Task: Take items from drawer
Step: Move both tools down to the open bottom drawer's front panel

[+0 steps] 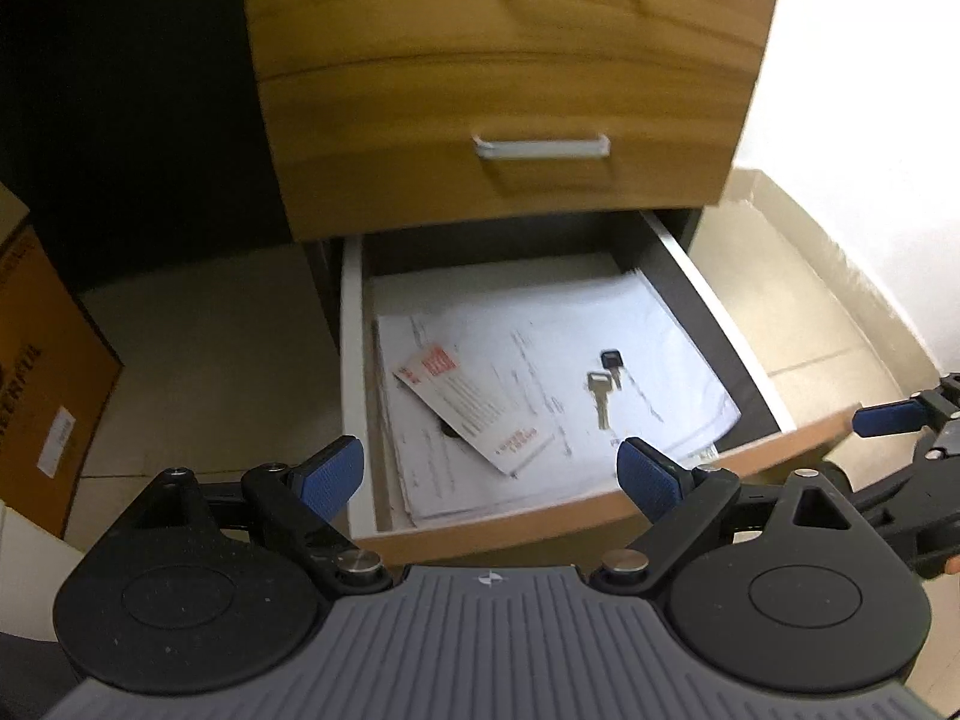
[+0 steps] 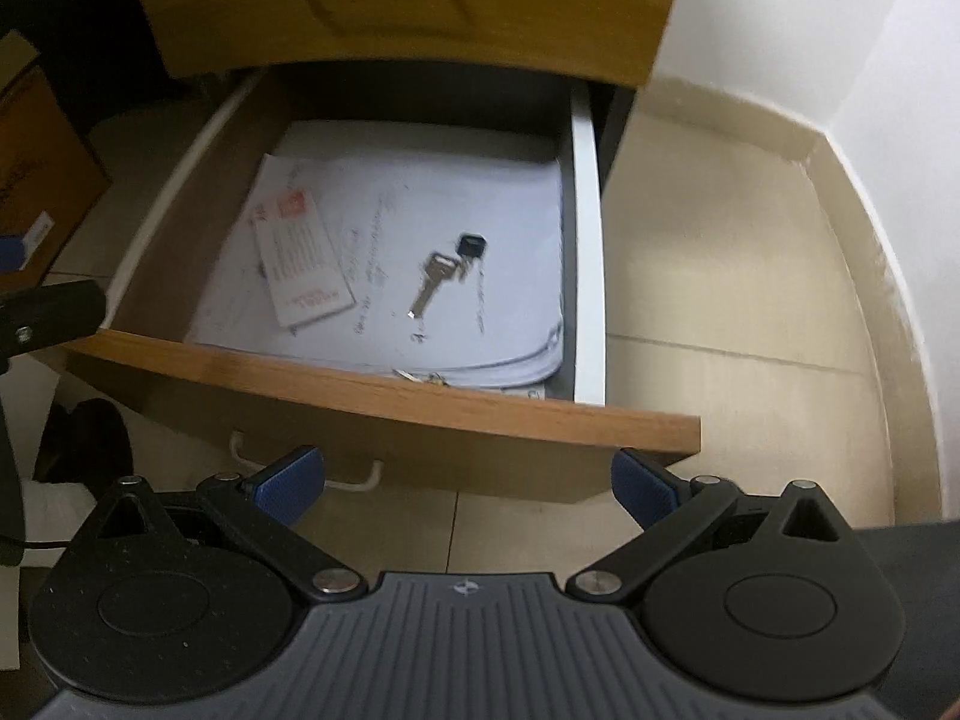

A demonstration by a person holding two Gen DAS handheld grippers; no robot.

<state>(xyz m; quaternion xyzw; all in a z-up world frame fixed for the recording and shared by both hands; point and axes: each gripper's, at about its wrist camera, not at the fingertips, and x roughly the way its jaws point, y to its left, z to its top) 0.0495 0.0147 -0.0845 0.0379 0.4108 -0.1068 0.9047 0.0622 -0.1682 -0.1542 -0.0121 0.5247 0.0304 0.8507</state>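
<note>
2 hand-held grippers [image 1: 491, 477] [image 2: 468, 487] spread, facing drawer [image 2: 384, 405]

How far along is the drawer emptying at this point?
Done: the bottom drawer is pulled open. In hand: nothing; the left tool and right tool are both open and empty, short of the drawer front. Left: everything, since the keys, the red-printed card and the paper stack lie inside.
</note>
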